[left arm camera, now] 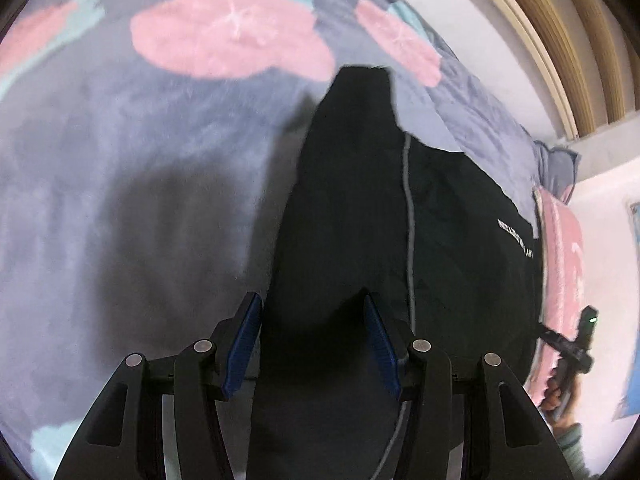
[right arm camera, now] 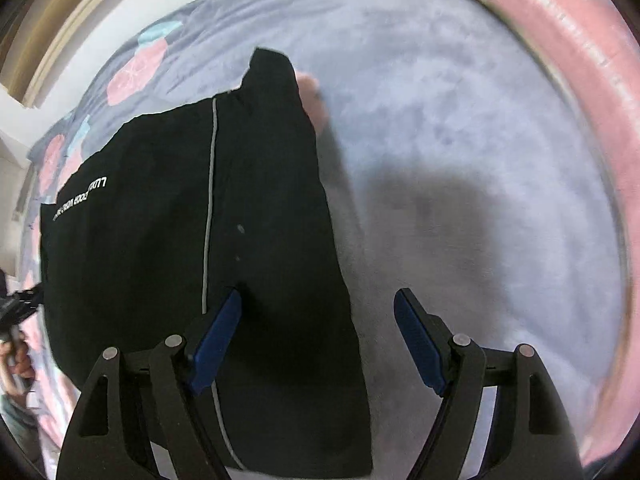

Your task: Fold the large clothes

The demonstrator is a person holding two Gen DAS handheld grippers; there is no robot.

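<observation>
The black garment [left arm camera: 360,208] is lying on the bed [left arm camera: 120,152]. The left hand-held gripper [left arm camera: 312,340] is hovering half open over its fabric, gripping nothing. The right hand-held gripper [right arm camera: 320,340] is gaping wide and empty over its right edge.

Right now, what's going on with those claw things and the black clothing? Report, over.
Left gripper jaws open, astride a fold of the black garment. Right gripper jaws open, empty. Garment flat on the blanket. Nothing in the way.

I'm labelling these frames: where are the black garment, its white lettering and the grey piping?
black garment [right arm camera: 272,200], right wrist view, main dark panel.
white lettering [left arm camera: 516,238], left wrist view, middle of the print.
grey piping [right arm camera: 209,208], right wrist view, mid-length of the stripe.
</observation>
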